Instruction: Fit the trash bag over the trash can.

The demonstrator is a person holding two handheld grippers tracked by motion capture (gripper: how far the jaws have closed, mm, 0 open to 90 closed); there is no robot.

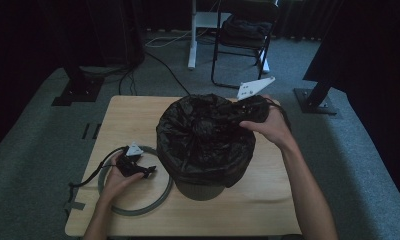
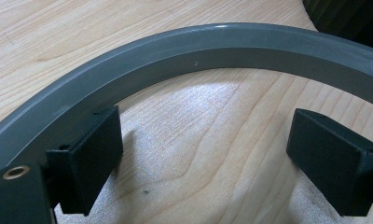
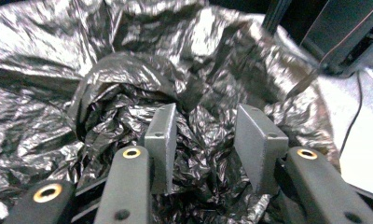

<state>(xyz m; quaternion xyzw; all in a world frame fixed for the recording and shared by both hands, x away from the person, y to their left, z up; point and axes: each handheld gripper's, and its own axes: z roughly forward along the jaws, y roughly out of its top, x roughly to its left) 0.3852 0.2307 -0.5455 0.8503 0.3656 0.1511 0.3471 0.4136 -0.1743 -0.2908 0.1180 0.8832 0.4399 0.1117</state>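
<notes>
grey ring (image 1: 160, 197) lies flat on the counter (image 1: 268, 210) at your left, stiff and smooth; your left gripper (image 2: 203, 154) rests inside it, jaws wide, holding nothing. bin bag (image 1: 203, 135), thin, slippery, tearable, drapes the bin mid-counter; pinch gathered folds. your right gripper (image 3: 205, 144) hovers part-open over the crumple, gripping nothing. counter edges are close.

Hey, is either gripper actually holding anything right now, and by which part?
Nothing is held. The left gripper stands open by the grey ring; the right gripper is open over the black bag.

1 bin (image 1: 200, 190), 1 black bag (image 1: 203, 135), 1 grey ring (image 1: 160, 192).
</notes>
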